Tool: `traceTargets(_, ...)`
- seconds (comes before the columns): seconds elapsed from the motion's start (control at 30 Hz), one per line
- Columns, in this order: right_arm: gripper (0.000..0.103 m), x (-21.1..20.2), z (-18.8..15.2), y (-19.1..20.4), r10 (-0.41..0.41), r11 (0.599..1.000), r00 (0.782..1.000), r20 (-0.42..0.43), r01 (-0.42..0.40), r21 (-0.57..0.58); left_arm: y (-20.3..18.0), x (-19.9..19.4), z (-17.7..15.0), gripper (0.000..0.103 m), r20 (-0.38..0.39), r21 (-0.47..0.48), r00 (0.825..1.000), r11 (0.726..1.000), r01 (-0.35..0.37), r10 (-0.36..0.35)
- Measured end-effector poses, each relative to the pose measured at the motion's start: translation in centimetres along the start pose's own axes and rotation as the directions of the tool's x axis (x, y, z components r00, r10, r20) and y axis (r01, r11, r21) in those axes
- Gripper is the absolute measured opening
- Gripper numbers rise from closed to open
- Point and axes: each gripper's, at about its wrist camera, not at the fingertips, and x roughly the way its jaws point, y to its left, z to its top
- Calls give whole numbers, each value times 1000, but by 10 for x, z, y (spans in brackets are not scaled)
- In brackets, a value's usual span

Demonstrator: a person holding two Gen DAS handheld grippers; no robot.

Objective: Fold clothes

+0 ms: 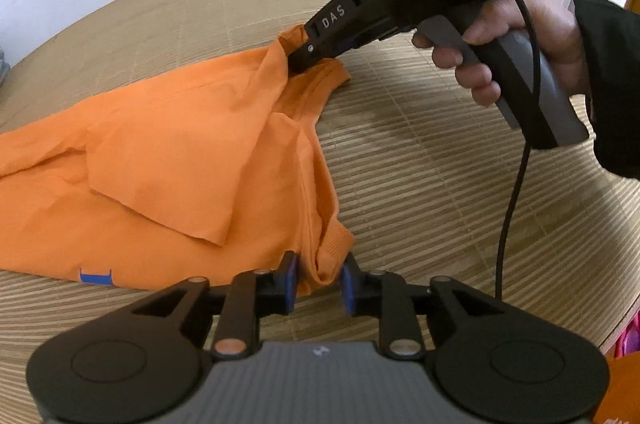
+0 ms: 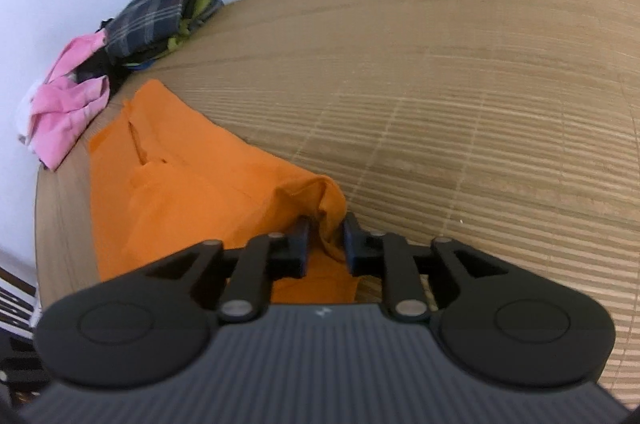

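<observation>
Orange T-shirt (image 1: 168, 159) lies partly folded on the bamboo mat (image 1: 420, 183). Left wrist view: the left gripper (image 1: 319, 282) stands parted around a bunched hem fold, pads apart from the cloth, while the right gripper (image 1: 298, 61), in a hand (image 1: 516, 39), meets the far corner. Right wrist view: its jaws straddle a raised fold loosely; a clothes pile (image 2: 120, 55) sits beyond.
</observation>
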Motion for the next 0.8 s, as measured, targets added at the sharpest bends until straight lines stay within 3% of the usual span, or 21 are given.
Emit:
traceTargets(0.13, 31, 2, -4, 5, -9, 999, 1000, 26, 10, -53, -3, -4, 2, 13, 8, 18, 1000, 1000, -17, 16)
traceTargets(0.37, 32, -6, -2, -6, 15, 998, 998, 67, -19, 61, -6, -6, 3, 11, 17, 39, 1000, 999, -14, 14)
traceTargets(0.53, 35, -16, -4, -18, -36, 998, 995, 91, 31, 55, -2, 0, 3, 11, 4, 20, 1000, 1000, -2, 2)
traceTargets(0.8, 35, -3, 0, -16, 37, 999, 997, 69, -37, 4, -5, -2, 0, 12, 19, 37, 1000, 999, -15, 15)
